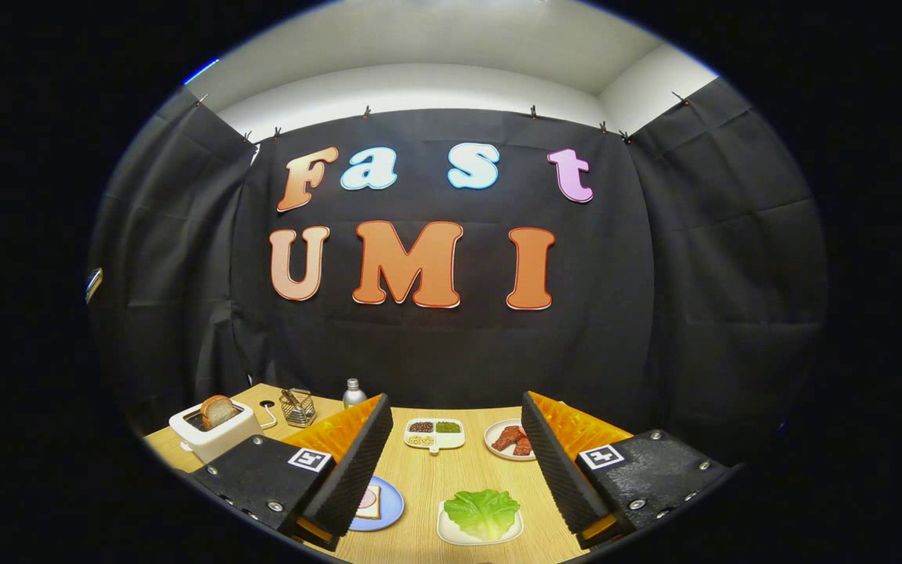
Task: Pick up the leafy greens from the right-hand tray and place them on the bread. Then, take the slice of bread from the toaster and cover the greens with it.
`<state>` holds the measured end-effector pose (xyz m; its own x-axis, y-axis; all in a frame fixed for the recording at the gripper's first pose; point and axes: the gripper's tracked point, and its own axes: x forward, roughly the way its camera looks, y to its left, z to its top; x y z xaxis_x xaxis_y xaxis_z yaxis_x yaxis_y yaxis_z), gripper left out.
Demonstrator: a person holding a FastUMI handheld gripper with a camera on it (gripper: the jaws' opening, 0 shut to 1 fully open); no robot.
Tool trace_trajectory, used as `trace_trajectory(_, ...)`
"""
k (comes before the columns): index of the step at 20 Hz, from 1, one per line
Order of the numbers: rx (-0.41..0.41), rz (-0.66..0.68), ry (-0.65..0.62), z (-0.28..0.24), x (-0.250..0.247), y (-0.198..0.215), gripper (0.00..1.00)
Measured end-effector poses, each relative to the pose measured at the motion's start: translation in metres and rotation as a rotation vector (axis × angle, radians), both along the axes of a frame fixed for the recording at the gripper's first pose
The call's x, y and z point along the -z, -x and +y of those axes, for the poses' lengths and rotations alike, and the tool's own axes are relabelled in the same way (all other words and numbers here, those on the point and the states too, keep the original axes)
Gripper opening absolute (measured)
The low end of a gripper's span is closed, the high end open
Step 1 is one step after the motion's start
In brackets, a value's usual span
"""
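Gripper wide open and empty above the light wooden table, with the green leafy lettuce on its small white tray at the near edge, low between the fingers, slightly toward the right one.

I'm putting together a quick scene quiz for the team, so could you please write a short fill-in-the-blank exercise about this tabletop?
1. The gripper has its fingers ____, holding nothing.
2. The lettuce leaf lies on a white ____, between the fingers.
3. A slice of bread stands in the white ____.
4. The bread with a slice of ham rests on a ____ plate.

Missing words: open; tray; toaster; blue
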<state>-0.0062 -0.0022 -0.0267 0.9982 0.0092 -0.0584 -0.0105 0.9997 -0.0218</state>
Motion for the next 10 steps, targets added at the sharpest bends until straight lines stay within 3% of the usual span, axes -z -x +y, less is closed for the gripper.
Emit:
trace_trajectory(4,0.007,0.029,-0.01,-0.007,0.022,-0.004,0.99)
trace_trajectory(10,-0.001,0.147,-0.009,-0.017,0.095,-0.018,0.99)
